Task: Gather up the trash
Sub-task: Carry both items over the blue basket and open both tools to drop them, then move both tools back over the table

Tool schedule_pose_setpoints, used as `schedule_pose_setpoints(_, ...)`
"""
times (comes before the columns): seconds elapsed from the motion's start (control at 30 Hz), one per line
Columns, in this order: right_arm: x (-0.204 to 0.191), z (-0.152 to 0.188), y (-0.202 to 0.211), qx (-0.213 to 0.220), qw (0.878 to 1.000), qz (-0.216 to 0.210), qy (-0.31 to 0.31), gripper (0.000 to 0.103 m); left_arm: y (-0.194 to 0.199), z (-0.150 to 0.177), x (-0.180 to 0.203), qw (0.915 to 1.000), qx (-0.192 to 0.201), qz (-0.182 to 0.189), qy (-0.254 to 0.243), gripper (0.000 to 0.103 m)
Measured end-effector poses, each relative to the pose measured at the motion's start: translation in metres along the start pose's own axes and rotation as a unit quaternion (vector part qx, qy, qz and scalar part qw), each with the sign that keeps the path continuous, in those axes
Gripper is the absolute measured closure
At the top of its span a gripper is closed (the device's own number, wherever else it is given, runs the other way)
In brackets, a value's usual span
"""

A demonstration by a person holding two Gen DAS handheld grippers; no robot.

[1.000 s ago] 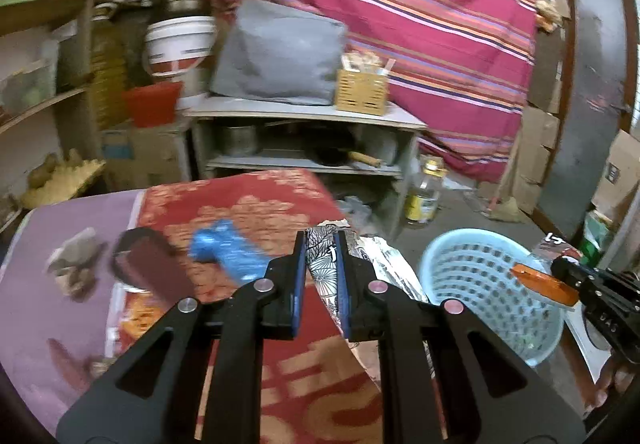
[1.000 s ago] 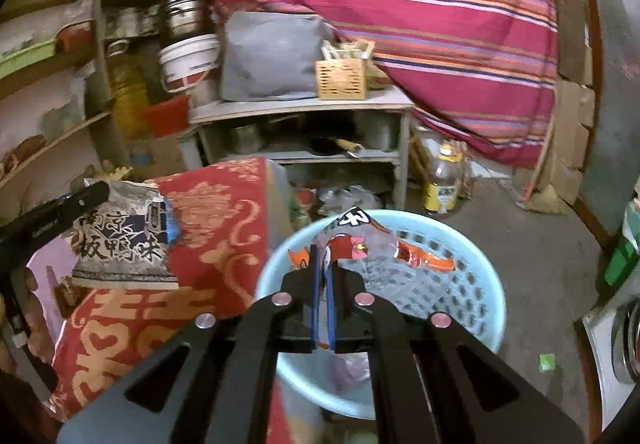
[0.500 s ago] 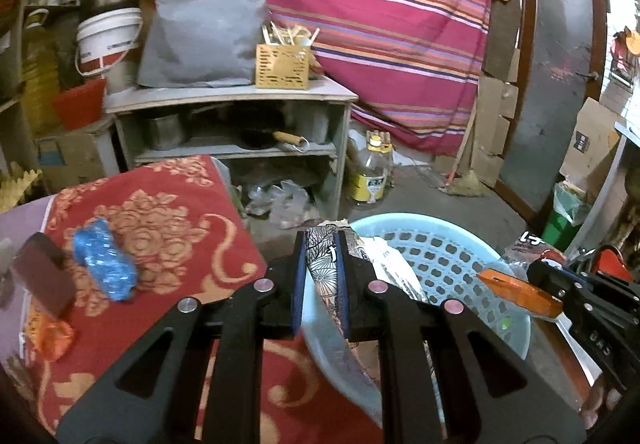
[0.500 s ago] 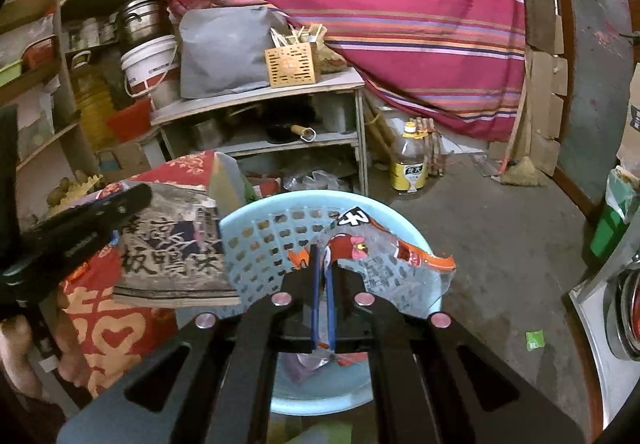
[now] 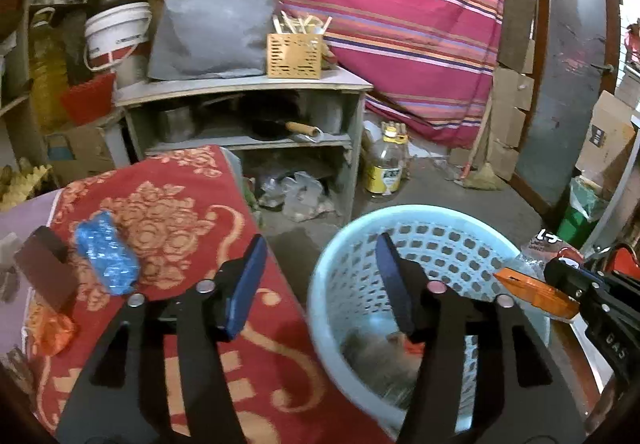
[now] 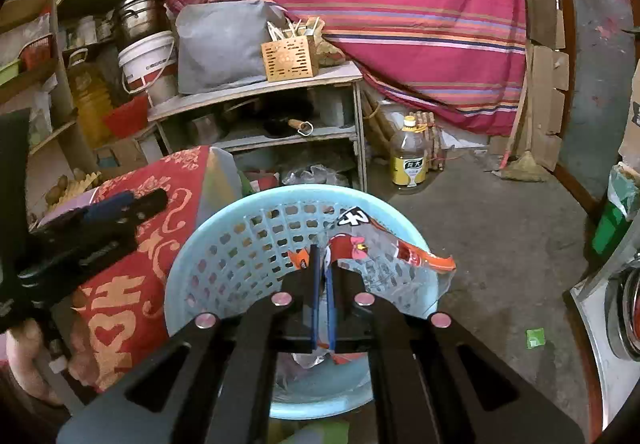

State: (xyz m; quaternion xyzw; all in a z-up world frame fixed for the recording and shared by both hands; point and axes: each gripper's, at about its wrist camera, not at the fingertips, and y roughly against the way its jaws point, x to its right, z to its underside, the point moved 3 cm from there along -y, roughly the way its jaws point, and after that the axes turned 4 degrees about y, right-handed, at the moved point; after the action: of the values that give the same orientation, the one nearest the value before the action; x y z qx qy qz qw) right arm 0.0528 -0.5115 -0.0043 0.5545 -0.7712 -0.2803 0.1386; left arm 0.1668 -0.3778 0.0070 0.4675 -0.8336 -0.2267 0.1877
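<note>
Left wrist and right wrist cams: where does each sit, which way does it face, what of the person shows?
Left wrist: on the left gripper, looking forward and down over its open, empty jaws at the blue basket and red cloth; right gripper at the right edge.
Right wrist: on the right gripper, shut on a clear wrapper over the basket; left gripper and the hand holding it at left.
Shared: basket, red cloth, grey shelf unit, oil bottle, striped fabric.

Two wrist views, angled down, close, sharing basket (image 5: 420,228) (pale blue)
</note>
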Motion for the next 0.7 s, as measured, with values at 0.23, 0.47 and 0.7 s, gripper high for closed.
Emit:
schedule_pose_setpoints(0.23, -0.015, -0.001, -0.017, -0.012, 1.000, -0.005, 0.008, 0.099, 0.025, -0.002, -0.037, 0.9992, 0.014, -0.033, 0.015, 0.024)
schedule_pose_setpoints(0.47, -0.018, 0.005, -0.032, -0.041, 0.999, 0.006, 0.000, 0.071, 0.048, 0.001, -0.068, 0.9977, 0.023, -0.061, 0.018, 0.017)
schedule_pose_setpoints(0.7, -0.023, 0.005, -0.031, -0.044, 0.999, 0.019, -0.004, 0.047, 0.073, 0.003, -0.099, 0.9956, 0.030, -0.085, 0.024, 0.017)
